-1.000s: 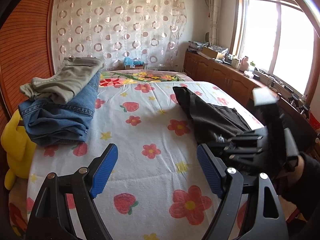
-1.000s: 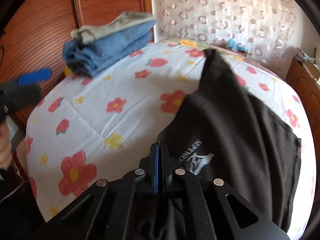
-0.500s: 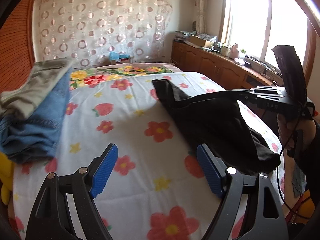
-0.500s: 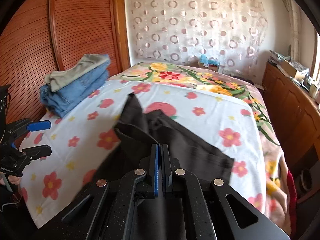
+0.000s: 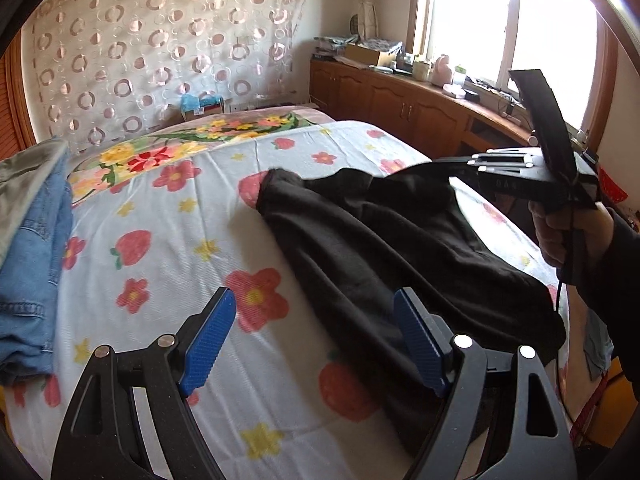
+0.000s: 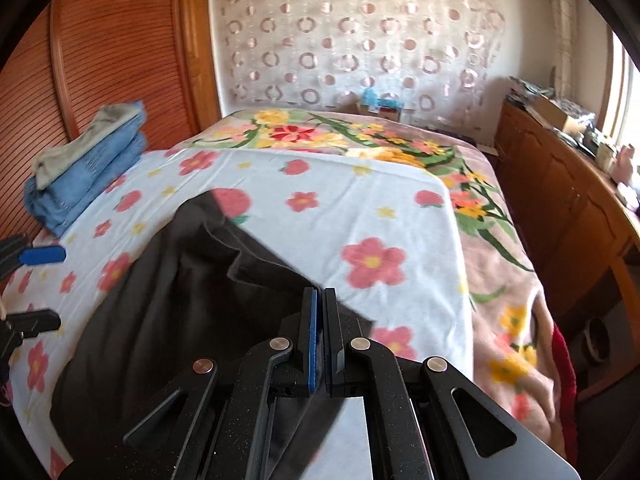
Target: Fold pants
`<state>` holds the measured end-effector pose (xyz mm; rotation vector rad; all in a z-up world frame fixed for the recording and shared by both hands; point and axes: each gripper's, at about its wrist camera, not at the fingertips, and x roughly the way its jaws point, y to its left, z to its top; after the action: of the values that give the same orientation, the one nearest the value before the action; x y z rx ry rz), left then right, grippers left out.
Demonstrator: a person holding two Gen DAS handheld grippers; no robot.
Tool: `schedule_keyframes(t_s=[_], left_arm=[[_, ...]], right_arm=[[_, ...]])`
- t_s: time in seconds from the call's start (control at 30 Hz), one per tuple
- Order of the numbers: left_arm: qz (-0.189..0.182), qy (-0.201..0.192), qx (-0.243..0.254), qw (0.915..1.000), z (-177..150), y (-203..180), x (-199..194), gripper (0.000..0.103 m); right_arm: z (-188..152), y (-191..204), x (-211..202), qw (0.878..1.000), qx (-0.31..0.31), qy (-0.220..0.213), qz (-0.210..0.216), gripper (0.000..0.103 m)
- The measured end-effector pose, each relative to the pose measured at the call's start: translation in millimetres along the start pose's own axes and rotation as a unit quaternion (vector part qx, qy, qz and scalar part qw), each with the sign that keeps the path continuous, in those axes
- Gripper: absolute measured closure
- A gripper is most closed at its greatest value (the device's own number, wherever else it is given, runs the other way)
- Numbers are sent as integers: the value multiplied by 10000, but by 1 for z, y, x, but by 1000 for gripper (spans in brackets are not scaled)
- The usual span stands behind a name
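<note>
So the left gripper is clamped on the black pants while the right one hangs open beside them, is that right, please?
Not quite: it is reversed. The right gripper is shut on the black pants, as the right wrist view shows, and the left gripper hangs open beside them.

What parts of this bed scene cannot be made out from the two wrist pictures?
- Black pants: near end, right wrist view, hidden behind the right gripper.
- Folded blue jeans: left wrist view, cut off by the left edge.
- Small items on the wooden window counter: left wrist view, too small, glare-washed.

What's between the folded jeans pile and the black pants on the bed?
Only bare flowered sheet lies between the jeans pile and the black pants; the right wrist view shows it.
</note>
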<state>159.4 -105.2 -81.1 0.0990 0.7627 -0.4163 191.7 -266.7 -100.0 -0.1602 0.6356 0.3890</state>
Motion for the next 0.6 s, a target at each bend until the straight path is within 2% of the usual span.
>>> schedule_keyframes(t_s=[0.2, 0.53, 0.57, 0.6], left_arm=[[-33, 207, 26, 9998, -2, -5, 17, 21], [31, 425, 38, 9991, -7, -5, 29, 21], [39, 437, 38, 9990, -8, -6, 29, 21], [40, 445, 37, 9990, -8, -5, 30, 21]], right_arm=[[1, -8, 9, 9999, 79, 69, 16, 101], [7, -15, 21, 9986, 322, 279, -328, 101], [8, -16, 20, 9985, 350, 264, -322, 100], [9, -17, 19, 9985, 378, 237, -328, 90]])
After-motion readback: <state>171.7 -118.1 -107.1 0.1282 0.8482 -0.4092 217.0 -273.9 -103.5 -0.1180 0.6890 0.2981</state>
